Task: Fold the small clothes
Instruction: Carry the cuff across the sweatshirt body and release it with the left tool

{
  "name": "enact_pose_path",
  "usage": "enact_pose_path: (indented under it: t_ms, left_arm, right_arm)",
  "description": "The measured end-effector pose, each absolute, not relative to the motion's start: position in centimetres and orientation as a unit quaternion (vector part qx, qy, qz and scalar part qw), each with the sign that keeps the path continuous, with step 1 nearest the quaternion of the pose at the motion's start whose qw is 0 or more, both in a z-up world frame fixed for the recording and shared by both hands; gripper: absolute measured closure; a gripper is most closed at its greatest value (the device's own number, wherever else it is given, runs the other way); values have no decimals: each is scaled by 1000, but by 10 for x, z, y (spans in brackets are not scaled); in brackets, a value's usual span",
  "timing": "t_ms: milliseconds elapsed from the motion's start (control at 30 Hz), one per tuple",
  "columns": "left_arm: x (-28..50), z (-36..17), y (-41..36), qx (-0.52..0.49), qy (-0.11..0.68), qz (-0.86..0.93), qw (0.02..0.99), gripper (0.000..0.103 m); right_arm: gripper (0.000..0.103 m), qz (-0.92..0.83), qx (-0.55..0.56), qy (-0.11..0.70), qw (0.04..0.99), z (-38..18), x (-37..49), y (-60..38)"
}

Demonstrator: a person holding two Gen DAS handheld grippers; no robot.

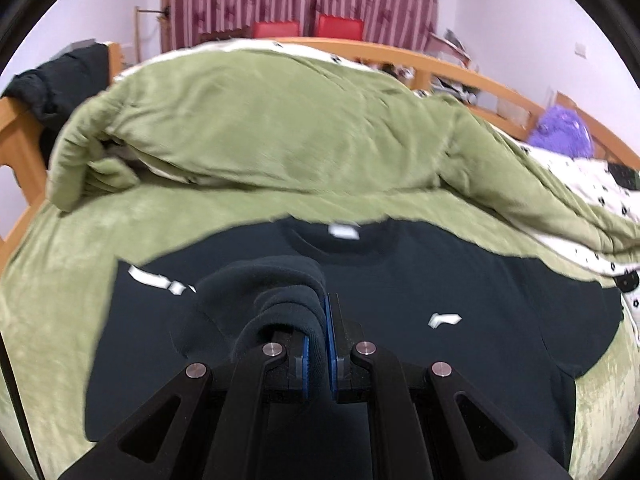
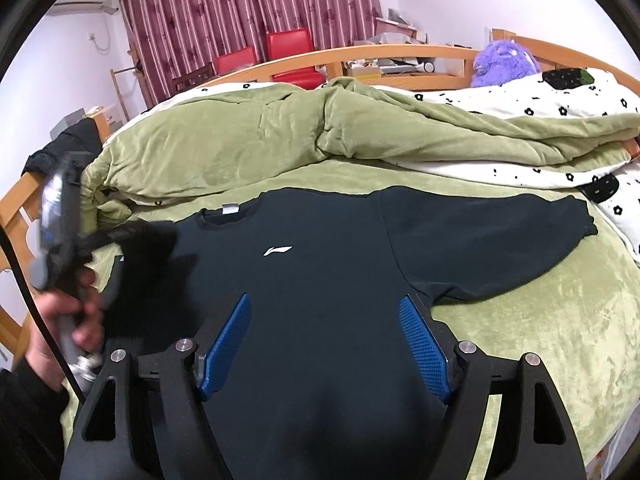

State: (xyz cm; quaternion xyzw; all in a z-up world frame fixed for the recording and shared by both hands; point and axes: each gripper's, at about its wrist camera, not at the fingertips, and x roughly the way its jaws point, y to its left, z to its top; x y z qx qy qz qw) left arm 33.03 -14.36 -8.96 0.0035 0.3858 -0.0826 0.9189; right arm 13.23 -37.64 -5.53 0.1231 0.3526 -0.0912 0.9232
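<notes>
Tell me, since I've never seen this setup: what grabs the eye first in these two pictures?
A dark sweatshirt with a small white logo lies spread on the green blanket covering the bed, one sleeve stretched out to the right. The left gripper is shut on a bunched fold of the sweatshirt's other sleeve, while the right gripper hovers open above its body. Behind, a rumpled green quilt is heaped across the bed, a purple plush toy beyond it.

The left gripper is clamped on a bunched sleeve of the dark sweatshirt, holding it above the garment's chest. The sweatshirt lies spread on a green blanket, collar towards a heaped green quilt, with red chairs beyond the bed.
</notes>
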Motion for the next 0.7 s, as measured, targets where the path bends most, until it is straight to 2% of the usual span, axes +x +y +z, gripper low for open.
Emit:
enact_pose_path:
  t_ms: [100, 233, 300, 367, 467, 567, 700]
  left_arm:
    - [324, -104, -159, -19, 409, -113, 905, 94]
    - [315, -108, -162, -44, 434, -121, 891, 66]
    - [308, -104, -160, -40, 426, -117, 896, 62]
    - [300, -97, -151, -37, 417, -111, 902, 52]
    - [287, -87, -130, -42, 401, -102, 909, 48]
    - [274, -78, -106, -41, 392, -84, 915, 48]
    - [255, -72, -73, -32, 384, -49, 921, 48]
  right_arm:
    - [26, -80, 124, 349, 925, -52, 130, -377]
    - [27, -66, 121, 345, 929, -48, 127, -372]
    - [26, -57, 123, 344, 929, -46, 127, -368]
    - [27, -51, 124, 344, 929, -46, 129, -364]
    - [28, -36, 130, 348, 928, -46, 131, -357]
    - [41, -4, 143, 356, 924, -47, 132, -348]
    - [50, 14, 139, 359, 923, -48, 132, -332]
